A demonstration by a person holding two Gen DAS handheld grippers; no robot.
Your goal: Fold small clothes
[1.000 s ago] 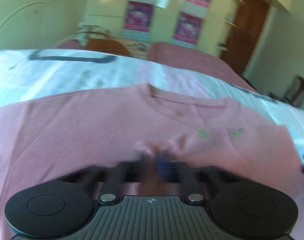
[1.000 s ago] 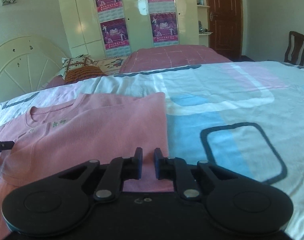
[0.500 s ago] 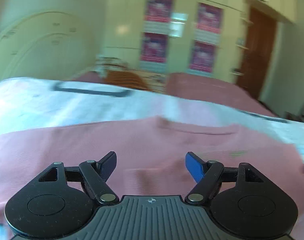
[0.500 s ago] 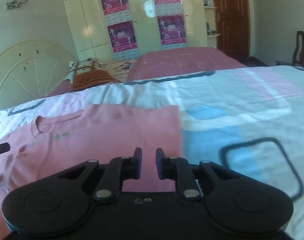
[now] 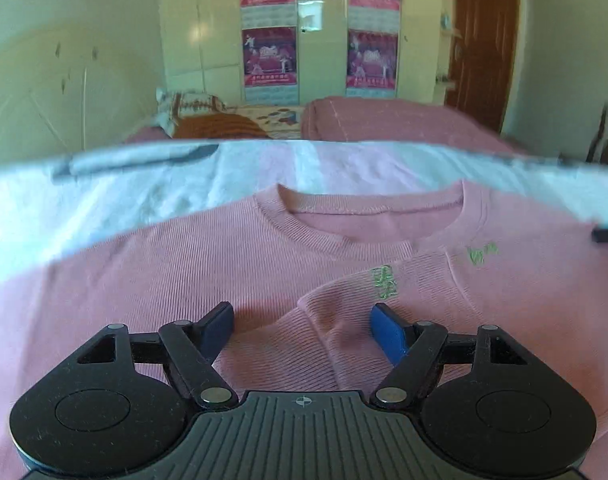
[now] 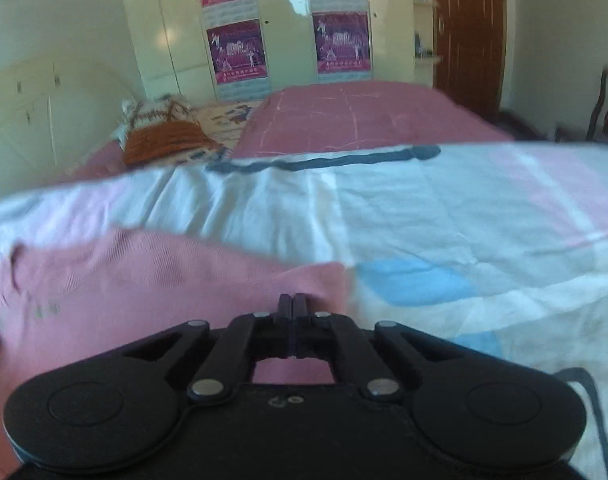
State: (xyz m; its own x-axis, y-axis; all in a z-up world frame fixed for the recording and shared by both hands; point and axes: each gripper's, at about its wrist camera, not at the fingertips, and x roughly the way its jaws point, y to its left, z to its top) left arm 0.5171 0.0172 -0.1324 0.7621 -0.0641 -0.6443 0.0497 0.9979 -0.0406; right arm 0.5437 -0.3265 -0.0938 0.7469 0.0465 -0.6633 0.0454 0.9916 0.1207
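A pink knit sweater (image 5: 208, 280) with green embroidery lies flat on the bed, neckline away from me. One sleeve (image 5: 335, 332) is folded in across the chest. My left gripper (image 5: 302, 320) is open just above that sleeve, its cuff between the blue pads. The sweater's right side shows in the right wrist view (image 6: 144, 288). My right gripper (image 6: 292, 305) has its jaws closed at the sweater's right edge; the fabric looks pinched between them, but the contact itself is hidden.
The sheet (image 6: 443, 232) is white with pink and blue blocks and dark outlines. A maroon blanket (image 6: 363, 120) and patterned pillows (image 6: 164, 128) lie beyond. A wardrobe with posters (image 5: 319, 32), a brown door (image 5: 483, 40) and a chair (image 6: 607, 108) stand behind.
My left gripper opened, letting the folded sleeve lie on the chest. My right gripper closed its jaws and moved in at the sweater's right edge.
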